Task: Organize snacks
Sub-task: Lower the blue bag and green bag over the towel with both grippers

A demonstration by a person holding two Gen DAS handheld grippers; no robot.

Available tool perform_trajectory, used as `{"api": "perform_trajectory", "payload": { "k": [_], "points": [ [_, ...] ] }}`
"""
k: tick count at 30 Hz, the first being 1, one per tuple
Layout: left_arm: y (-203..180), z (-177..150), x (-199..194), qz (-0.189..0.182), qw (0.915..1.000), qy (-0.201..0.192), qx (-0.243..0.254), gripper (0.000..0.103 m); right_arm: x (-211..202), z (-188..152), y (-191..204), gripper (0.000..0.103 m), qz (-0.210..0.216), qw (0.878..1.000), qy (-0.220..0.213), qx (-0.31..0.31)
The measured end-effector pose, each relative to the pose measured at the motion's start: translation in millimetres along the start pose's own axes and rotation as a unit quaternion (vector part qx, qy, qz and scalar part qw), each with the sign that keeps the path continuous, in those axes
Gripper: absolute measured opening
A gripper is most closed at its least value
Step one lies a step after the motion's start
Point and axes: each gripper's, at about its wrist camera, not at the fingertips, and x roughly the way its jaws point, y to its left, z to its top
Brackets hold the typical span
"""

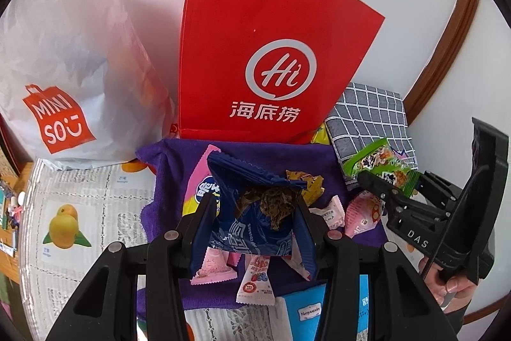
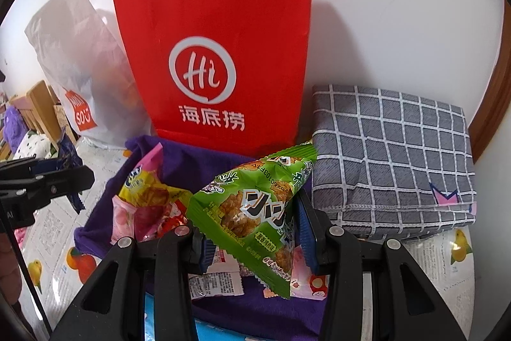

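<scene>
My left gripper (image 1: 255, 219) is shut on a dark blue cookie packet (image 1: 252, 213) and holds it above the purple cloth (image 1: 169, 178). My right gripper (image 2: 252, 232) is shut on a green snack packet (image 2: 249, 213), held above the same cloth (image 2: 179, 158); it also shows at the right of the left wrist view (image 1: 380, 190) with the green packet (image 1: 383, 165). Several small pink, yellow and white snack packets (image 1: 332, 210) lie on the cloth. A red paper bag (image 1: 271, 59) stands upright behind the cloth (image 2: 217, 69). A white Miniso plastic bag (image 1: 64, 69) stands to its left.
A folded grey checked cloth (image 2: 392, 162) lies to the right of the red bag. The table has a newspaper-print cover with fruit pictures (image 1: 80, 213). A blue box (image 1: 306, 312) lies at the near edge. A white wall is close behind the bags.
</scene>
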Motion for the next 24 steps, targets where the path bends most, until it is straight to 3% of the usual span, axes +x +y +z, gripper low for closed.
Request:
{"api": "perform_trajectory", "payload": {
  "k": [24],
  "points": [
    [-1, 3, 43, -0.018, 0.9989, 0.039, -0.015, 0.045, 33, -9, 0, 0.043, 0.045, 0.997, 0.054, -0.022]
  ]
}}
